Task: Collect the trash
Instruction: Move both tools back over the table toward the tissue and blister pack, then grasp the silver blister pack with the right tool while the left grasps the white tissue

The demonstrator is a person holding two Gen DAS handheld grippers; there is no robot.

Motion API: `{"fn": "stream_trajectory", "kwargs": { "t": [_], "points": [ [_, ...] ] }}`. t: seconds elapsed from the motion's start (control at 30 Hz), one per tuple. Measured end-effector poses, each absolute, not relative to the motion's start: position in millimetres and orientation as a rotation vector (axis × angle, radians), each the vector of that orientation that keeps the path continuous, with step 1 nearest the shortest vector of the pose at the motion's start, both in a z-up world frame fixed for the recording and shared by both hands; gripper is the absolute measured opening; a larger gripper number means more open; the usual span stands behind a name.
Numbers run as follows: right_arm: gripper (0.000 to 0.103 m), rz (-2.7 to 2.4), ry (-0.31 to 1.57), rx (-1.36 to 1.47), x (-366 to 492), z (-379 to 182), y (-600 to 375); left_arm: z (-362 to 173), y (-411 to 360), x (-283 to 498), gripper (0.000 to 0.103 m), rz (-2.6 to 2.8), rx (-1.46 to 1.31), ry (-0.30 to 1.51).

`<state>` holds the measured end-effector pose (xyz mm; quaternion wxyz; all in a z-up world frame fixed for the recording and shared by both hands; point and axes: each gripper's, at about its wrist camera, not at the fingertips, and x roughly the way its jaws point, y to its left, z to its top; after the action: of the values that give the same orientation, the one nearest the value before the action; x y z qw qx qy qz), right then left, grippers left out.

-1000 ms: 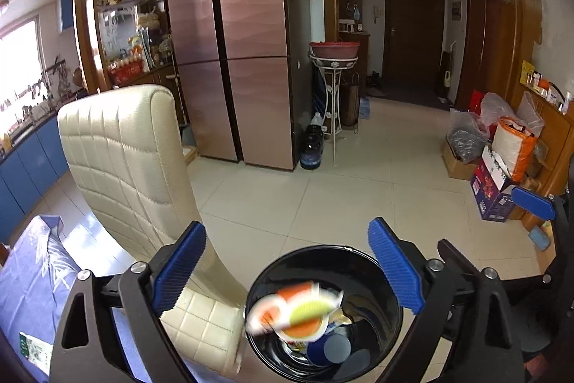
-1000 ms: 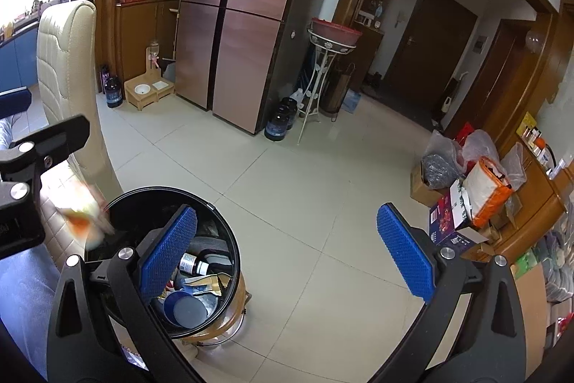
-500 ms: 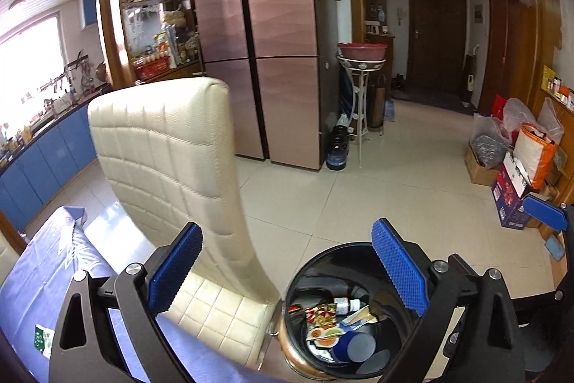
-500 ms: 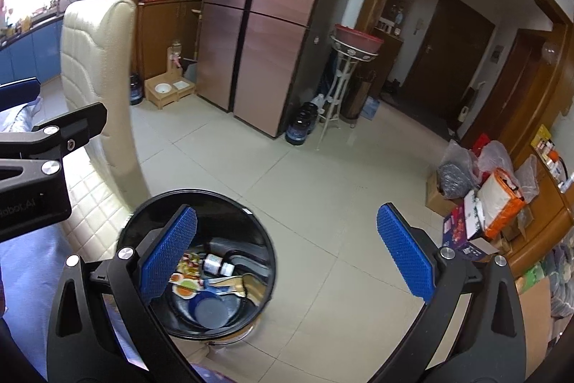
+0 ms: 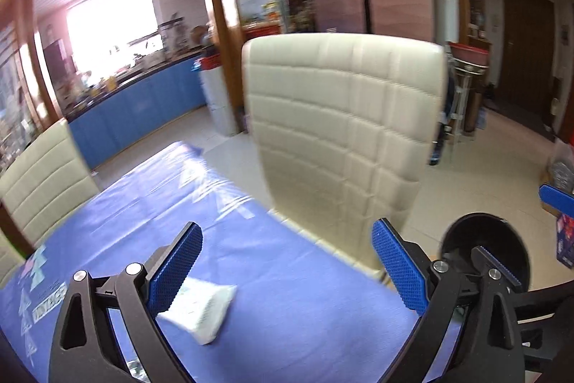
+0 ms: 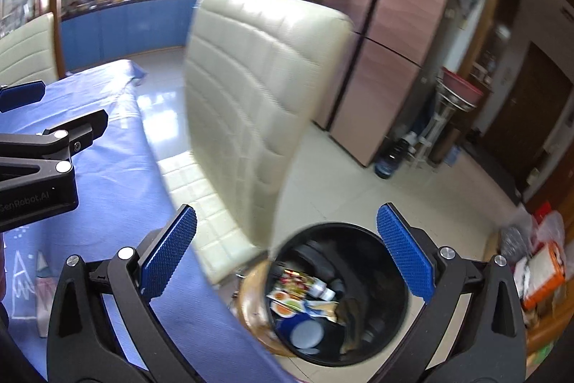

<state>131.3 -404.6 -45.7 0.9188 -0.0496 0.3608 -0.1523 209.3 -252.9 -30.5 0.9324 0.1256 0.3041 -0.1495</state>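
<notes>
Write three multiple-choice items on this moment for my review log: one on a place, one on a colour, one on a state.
1. Where does the white packet lie?
A. on the blue tablecloth
B. in the black bin
C. on the cream chair

2. What colour are the pads of the left tongs?
A. red
B. blue
C. green

3. How do the right tongs stand?
A. shut on a wrapper
B. shut on nothing
C. open and empty

Key:
1 A, the packet rests on the cloth beside the left tongs' near pad, well away from the bin.
2 B, both ribbed pads are blue in the left wrist view.
3 C, the pads stand wide apart with only the bin and the floor between them.
</notes>
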Motion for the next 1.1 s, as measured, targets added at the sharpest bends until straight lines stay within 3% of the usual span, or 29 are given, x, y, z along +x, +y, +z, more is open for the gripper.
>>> {"fn": "stream_trajectory", "kwargs": {
  "t": [0.63,1.1],
  "points": [
    [0.099,0.234,0.744,-0.262,173.6,-74.5,-201.8,-65.7,-27.8,178.7,0.093,0.167,0.147,0.762],
    [0.099,0.450,0.760,-0.384,165.5,-100.4,-120.3,-104.1,39.1,170.5,0.093,0.203,0.083,0.866]
  ]
}}
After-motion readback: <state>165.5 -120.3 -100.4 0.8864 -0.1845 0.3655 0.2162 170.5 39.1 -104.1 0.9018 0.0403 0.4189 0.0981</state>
